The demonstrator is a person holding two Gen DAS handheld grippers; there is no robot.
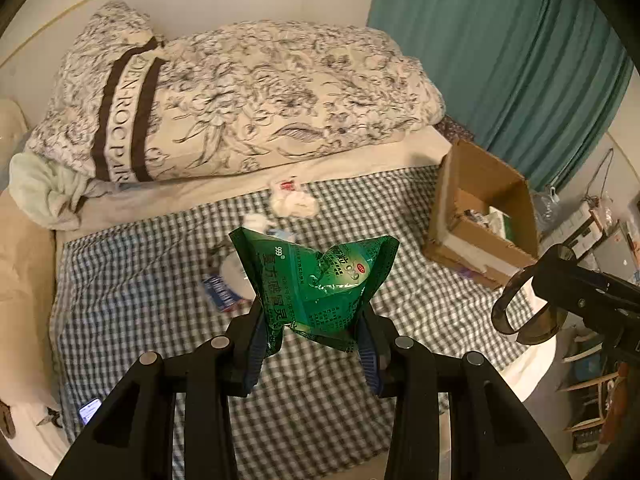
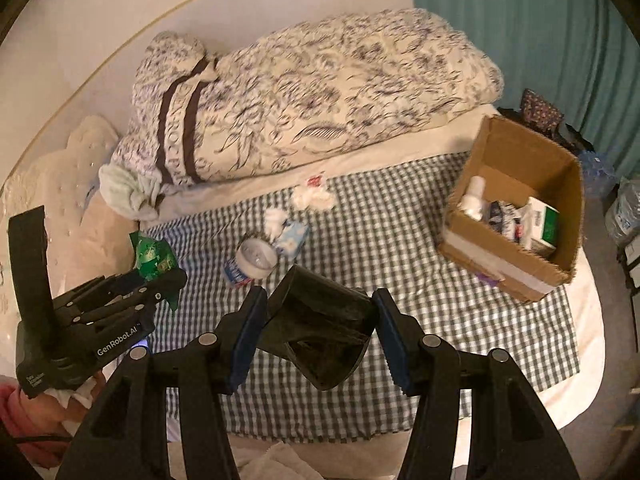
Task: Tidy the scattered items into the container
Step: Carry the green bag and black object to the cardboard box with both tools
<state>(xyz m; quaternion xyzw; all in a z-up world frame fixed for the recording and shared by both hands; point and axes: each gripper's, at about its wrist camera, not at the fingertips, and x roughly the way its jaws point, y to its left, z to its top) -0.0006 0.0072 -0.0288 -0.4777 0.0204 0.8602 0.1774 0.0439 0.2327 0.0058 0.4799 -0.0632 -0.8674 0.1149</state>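
Left wrist view: your left gripper [image 1: 316, 332] jaws clamp one crinkled green foil sachet [image 1: 320, 280]; your right gripper [image 2: 320, 320] jaws grip one glossy black sunglasses [image 2: 320, 328]; one cardboard box [image 2: 516, 268].

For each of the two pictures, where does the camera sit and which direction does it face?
Left wrist: on the left claw, facing the bed; it grips a green packet; right claw at right.
Right wrist: on the right claw, gripping a dark glossy object; left claw at left.
Shared: cardboard box, checked cloth.
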